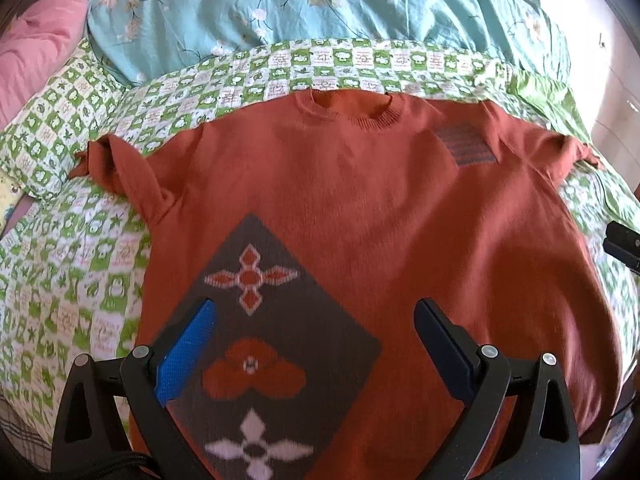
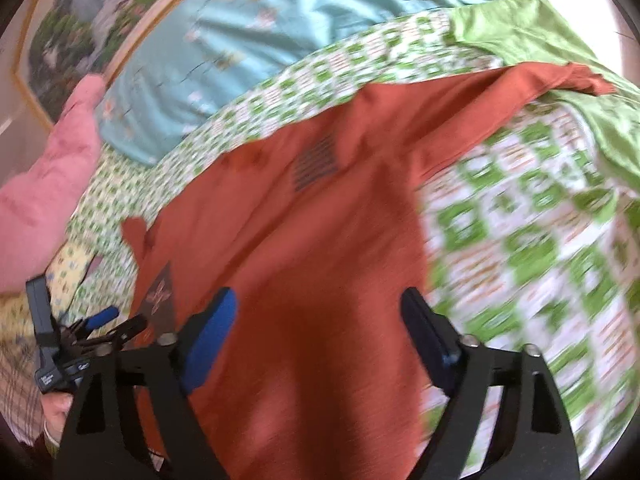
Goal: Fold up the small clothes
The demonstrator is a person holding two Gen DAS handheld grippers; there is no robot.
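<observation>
**Sweater laid flat, no fold made yet**

Left wrist view: the orange sweater [image 1: 360,208] lies spread front-up across the middle of the frame on the green-checked sheet [image 1: 80,272], both sleeves bunched at its sides. No fold looks begun, so I judge the whole job remains. The left gripper [image 1: 316,344] hangs over the lower front, fingers wide apart, holding nothing. The hem is cut off at the bottom.

Right wrist view: blurred. The right gripper [image 2: 320,340] is spread wide and empty over the sweater's side; contact with the cloth is unclear.
</observation>
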